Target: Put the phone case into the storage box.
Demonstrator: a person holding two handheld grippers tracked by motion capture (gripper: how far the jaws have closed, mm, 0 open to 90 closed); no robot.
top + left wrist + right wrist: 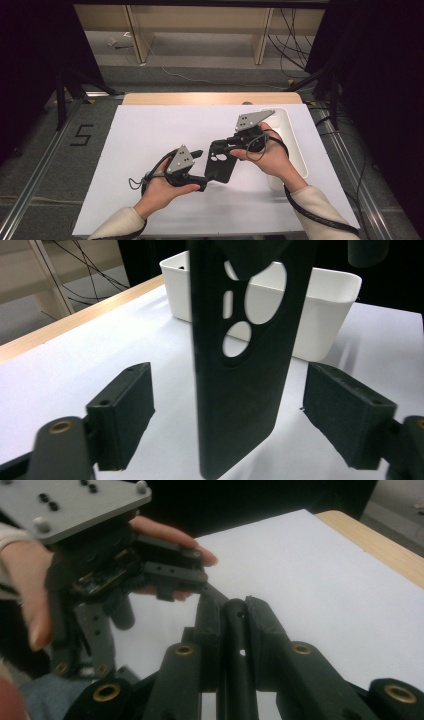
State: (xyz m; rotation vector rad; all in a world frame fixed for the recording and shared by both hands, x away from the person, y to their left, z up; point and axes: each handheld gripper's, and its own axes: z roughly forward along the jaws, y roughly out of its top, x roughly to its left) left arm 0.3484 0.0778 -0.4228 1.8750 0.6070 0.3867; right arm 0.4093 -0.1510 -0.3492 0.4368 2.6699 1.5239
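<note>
- The right gripper (223,148), matte black plastic with brass-coloured pivot bushings and a flat grey three-cornered plate on top, is clamped on the top edge of a black phone case (220,167); in the right gripper view its two blocky jaws press the thin edge of the case (235,645) between them.
- The left gripper (200,170), of the same build, has its jaws apart; in the left gripper view the square, screw-holed pads (125,412) stand on either side of the case (240,390) without touching it.
- The case is a thin, smooth, dull-black slab with rounded corners and round and slotted camera cut-outs near the held end.
- Its long axis hangs roughly upright in the left gripper view, cut-out end up, plain end down towards the white worktop (150,140); it is held above the worktop's middle, nearer the right edge.
- A white plastic tray (295,145), smooth and rectangular with rounded corners, sits along the worktop's right edge, behind the case.
- A pale wooden strip (200,98) borders the far edge.
</note>
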